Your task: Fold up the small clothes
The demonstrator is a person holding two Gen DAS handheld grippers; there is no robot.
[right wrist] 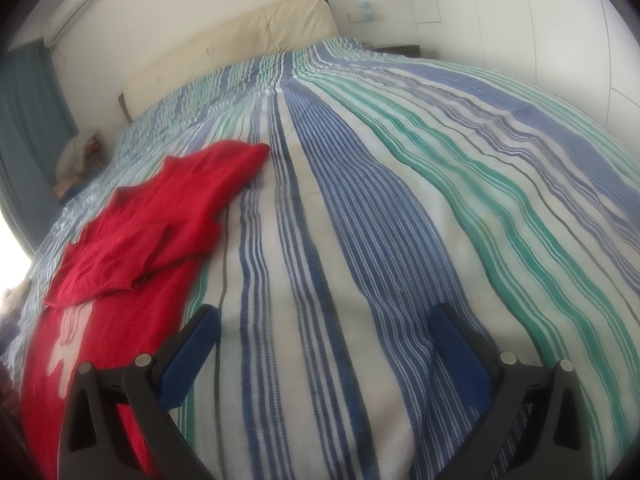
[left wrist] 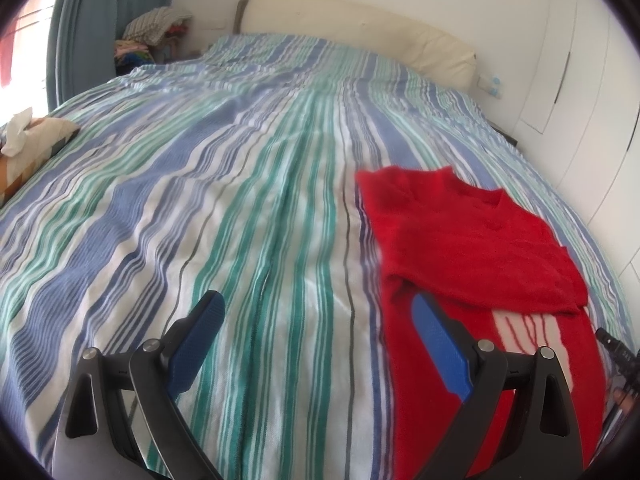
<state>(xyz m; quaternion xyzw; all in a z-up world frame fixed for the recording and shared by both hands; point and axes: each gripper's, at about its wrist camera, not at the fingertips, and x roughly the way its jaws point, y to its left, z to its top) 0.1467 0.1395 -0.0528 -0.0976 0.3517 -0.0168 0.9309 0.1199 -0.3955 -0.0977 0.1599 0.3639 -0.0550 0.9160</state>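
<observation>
A small red top [left wrist: 472, 240] with a white print lies on the striped bedspread [left wrist: 240, 200], one sleeve folded over its body. In the left wrist view it is at the right; my left gripper [left wrist: 320, 312] is open and empty, its right finger over the top's near left edge. In the right wrist view the red top [right wrist: 152, 224] lies at the left. My right gripper [right wrist: 324, 324] is open and empty above the bedspread [right wrist: 400, 200], its left finger next to the top's right edge.
A cream headboard [left wrist: 360, 28] stands at the far end. A patterned cushion with a white tissue [left wrist: 24, 148] lies on the bed's left edge. A pile of clothes [left wrist: 152, 36] sits by the blue curtain. White wardrobe doors [left wrist: 580, 80] run along the right.
</observation>
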